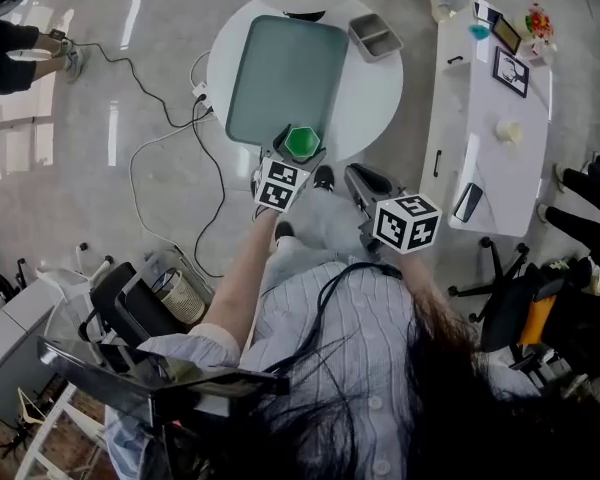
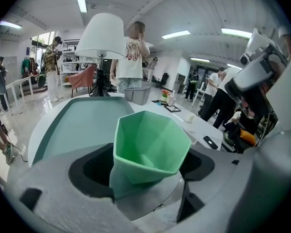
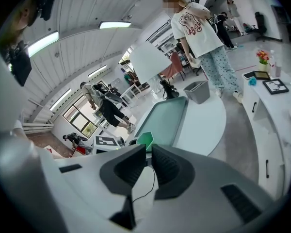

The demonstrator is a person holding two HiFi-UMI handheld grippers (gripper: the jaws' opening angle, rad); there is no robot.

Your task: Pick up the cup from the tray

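A green faceted cup [image 1: 301, 142] stands upright at the near right corner of the teal tray [image 1: 280, 73] on a round white table [image 1: 375, 98]. My left gripper [image 1: 295, 156] is open wide around it. In the left gripper view the cup [image 2: 150, 147] fills the space between the black pads [image 2: 89, 166], with a gap on the left side. My right gripper [image 1: 363, 180] hangs below and to the right of the table, off the cup. Its jaws [image 3: 149, 147] are shut with nothing in them. Past them I see the cup [image 3: 145, 140] and the tray [image 3: 165, 115].
A grey bin [image 1: 375, 36] sits on the table's far right, beside the tray. A white lamp shade [image 2: 101, 35] stands behind the tray. A long white desk [image 1: 490, 138] with small items is to the right. Cables [image 1: 170, 118] trail over the floor at left. People stand around.
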